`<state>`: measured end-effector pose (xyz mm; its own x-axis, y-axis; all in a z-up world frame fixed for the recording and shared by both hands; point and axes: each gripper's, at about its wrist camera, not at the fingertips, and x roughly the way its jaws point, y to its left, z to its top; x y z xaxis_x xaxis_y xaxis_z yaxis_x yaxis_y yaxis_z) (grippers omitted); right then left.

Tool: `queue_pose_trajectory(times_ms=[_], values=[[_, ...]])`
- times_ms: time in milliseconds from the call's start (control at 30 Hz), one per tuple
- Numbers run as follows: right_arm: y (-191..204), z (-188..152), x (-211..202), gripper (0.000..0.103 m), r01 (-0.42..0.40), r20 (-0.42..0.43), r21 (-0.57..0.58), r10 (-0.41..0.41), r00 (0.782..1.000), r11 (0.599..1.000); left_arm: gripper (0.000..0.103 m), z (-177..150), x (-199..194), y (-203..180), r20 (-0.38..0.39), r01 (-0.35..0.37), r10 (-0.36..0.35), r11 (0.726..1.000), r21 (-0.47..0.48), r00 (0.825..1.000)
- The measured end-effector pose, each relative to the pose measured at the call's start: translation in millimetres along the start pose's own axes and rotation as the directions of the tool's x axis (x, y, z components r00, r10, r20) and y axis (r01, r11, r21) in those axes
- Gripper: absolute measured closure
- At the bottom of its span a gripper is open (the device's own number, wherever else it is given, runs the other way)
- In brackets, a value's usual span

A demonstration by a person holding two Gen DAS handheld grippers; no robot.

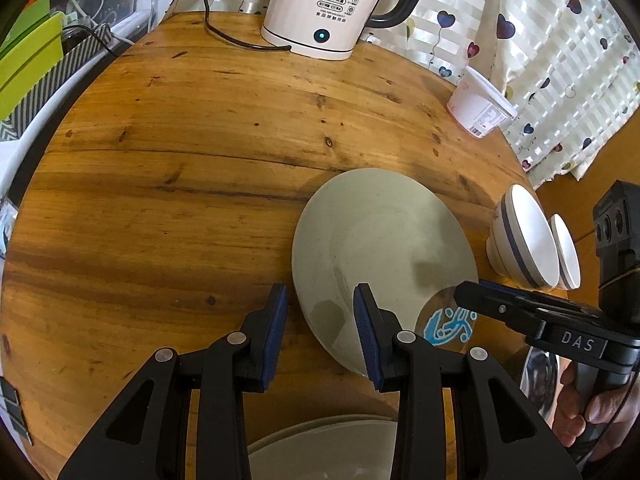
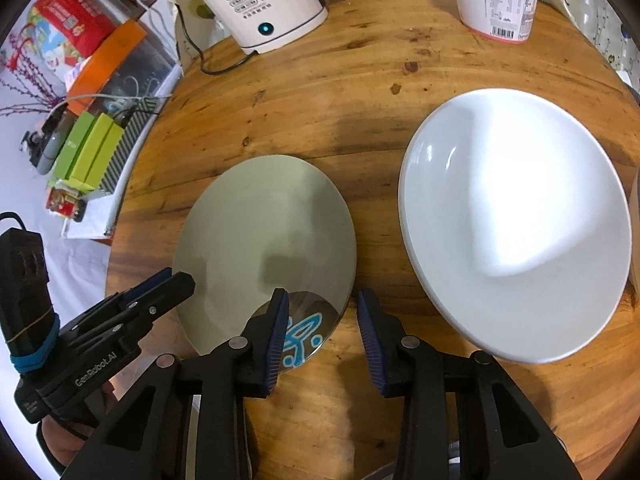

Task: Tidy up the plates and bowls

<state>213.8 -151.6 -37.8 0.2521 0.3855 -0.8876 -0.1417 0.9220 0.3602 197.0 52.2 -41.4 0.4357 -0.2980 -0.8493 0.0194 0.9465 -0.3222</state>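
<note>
1. Left tongs [image 1: 320,332]: jaws partly apart, straddling the near left rim of the grey plate [image 1: 384,256]. Right pad sits over the plate's inside, left pad over bare counter [image 1: 180,160]. Pads do not press on the rim; nothing held.
2. Right tongs [image 2: 323,336]: jaws partly apart, over the near right rim of the same grey plate. Left pad lies over a small dish with a blue pattern [image 2: 300,336] resting on the plate's near edge; right pad is over bare wood. No firm grip visible.
3. Large white plate [image 2: 516,224]: on the counter just right of the right tongs, apart from the grey plate.
4. Two white bowls with blue stripes [image 1: 524,240]: beyond the right tongs, near the counter edge.
5. Kettle [image 1: 332,4] and white tub [image 1: 480,104]: far side, well ahead of both tongs.
</note>
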Motion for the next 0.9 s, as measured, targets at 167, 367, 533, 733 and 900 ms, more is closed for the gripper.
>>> queue_pose_trajectory(times_ms=[167,367,533,733,900], values=[[0.1,1.9,5.1,0.077,-0.001,-0.006,0.006,0.001,1.000,1.000,0.068,0.6,4.0,-0.9,-0.006,0.011,-0.011,1.000,0.008,1.000],[1.4,2.8,5.8,0.078,0.002,-0.002,0.000,-0.002,1.000,1.000,0.068,-0.3,6.4,-3.7,-0.007,0.006,-0.006,1.000,0.022,1.000],[4.0,2.1,3.8,0.079,0.001,0.006,-0.010,-0.001,1.000,1.000,0.068,-1.4,4.9,-4.5,-0.004,-0.003,0.003,1.000,0.025,1.000],[7.2,1.8,0.5,0.079,-0.002,0.020,-0.024,0.003,1.000,1.000,0.068,-3.5,2.3,-4.2,0.003,-0.008,0.007,1.000,0.022,1.000],[7.5,0.3,1.1,0.079,-0.003,0.022,-0.029,0.004,1.000,1.000,0.068,-5.2,-0.1,-4.1,0.009,-0.014,0.014,1.000,0.021,1.000]])
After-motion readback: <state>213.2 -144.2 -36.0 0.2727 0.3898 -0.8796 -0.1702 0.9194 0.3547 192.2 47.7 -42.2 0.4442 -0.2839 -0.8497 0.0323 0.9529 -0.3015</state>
